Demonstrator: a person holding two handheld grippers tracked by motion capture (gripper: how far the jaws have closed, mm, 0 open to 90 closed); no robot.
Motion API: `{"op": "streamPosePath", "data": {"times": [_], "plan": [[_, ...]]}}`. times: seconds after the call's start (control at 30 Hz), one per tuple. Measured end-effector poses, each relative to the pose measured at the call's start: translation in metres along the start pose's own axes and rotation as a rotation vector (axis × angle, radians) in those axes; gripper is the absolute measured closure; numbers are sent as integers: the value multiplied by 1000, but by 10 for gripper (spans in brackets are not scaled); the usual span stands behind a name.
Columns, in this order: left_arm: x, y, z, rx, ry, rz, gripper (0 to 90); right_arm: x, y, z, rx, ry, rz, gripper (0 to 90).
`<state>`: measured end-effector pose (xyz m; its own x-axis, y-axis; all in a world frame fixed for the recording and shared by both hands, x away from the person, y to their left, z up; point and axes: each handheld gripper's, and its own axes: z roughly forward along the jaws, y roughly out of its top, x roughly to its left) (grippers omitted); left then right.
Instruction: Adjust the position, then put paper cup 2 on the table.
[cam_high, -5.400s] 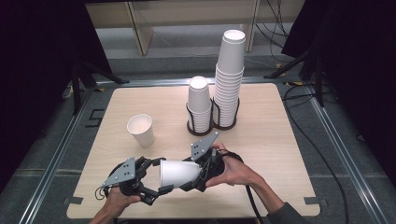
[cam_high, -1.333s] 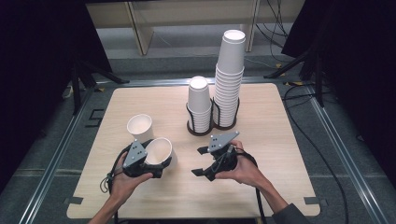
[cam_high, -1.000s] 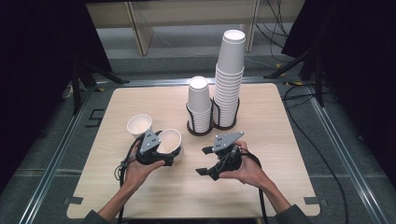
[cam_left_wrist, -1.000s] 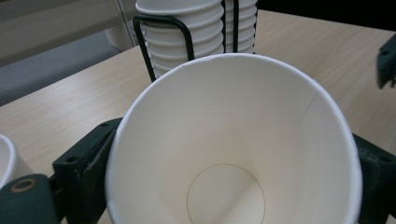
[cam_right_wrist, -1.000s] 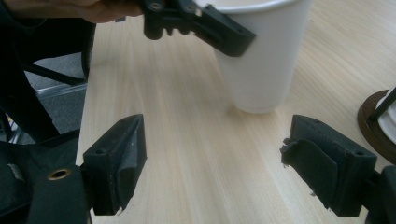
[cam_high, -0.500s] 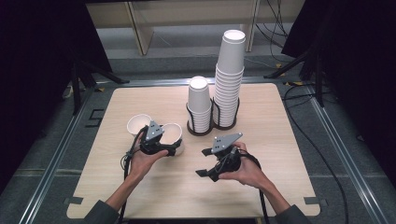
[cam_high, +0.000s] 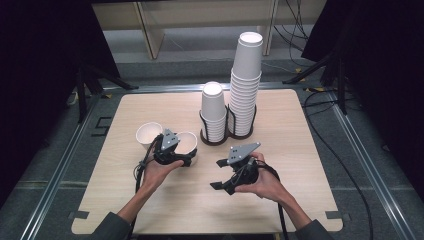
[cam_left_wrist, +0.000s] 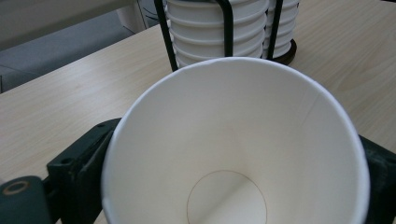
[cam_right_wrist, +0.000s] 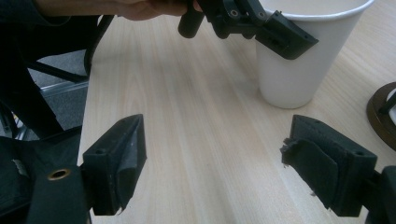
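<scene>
Table (cam_high: 150, 200) | cup (cam_high: 187, 142) moved beside first cup (cam_high: 148, 134) — left tongs (cam_high: 186, 159) opening

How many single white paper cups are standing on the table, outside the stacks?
2: one white paper cup at the left, free, and a second white paper cup beside it, between the left gripper's jaws.

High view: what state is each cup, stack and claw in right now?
Left claw: just been opening, cup between jaws.
White paper cup in it: upright on wooden table, empty.
Second white paper cup: upright, empty.
Short white cup stack: upside down in black wire holder.
Tall white cup stack: upside down, same holder.
Right claw: open, empty.
</scene>
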<state>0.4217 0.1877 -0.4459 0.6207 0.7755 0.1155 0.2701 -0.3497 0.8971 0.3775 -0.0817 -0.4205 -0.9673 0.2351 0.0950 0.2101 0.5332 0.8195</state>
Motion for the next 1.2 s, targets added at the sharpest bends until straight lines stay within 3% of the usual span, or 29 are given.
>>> {"op": "streamPosePath", "data": {"times": [0.5,0.67,0.87,0.97,1.2], "plan": [[-5,-11,3,-70,-13,17,45,1,-1,-1,0,9,13,200],[-8,-16,3,-57,-13,21,42,1,-3,-2,2,5,8,200],[-9,-24,3,-90,-38,3,92,2,-5,-3,4,8,6,197],[-9,-28,-2,-67,-36,12,98,2,-6,-3,5,16,20,196],[-6,-37,-9,-70,-40,3,112,4,-8,-3,8,8,12,194]]}}
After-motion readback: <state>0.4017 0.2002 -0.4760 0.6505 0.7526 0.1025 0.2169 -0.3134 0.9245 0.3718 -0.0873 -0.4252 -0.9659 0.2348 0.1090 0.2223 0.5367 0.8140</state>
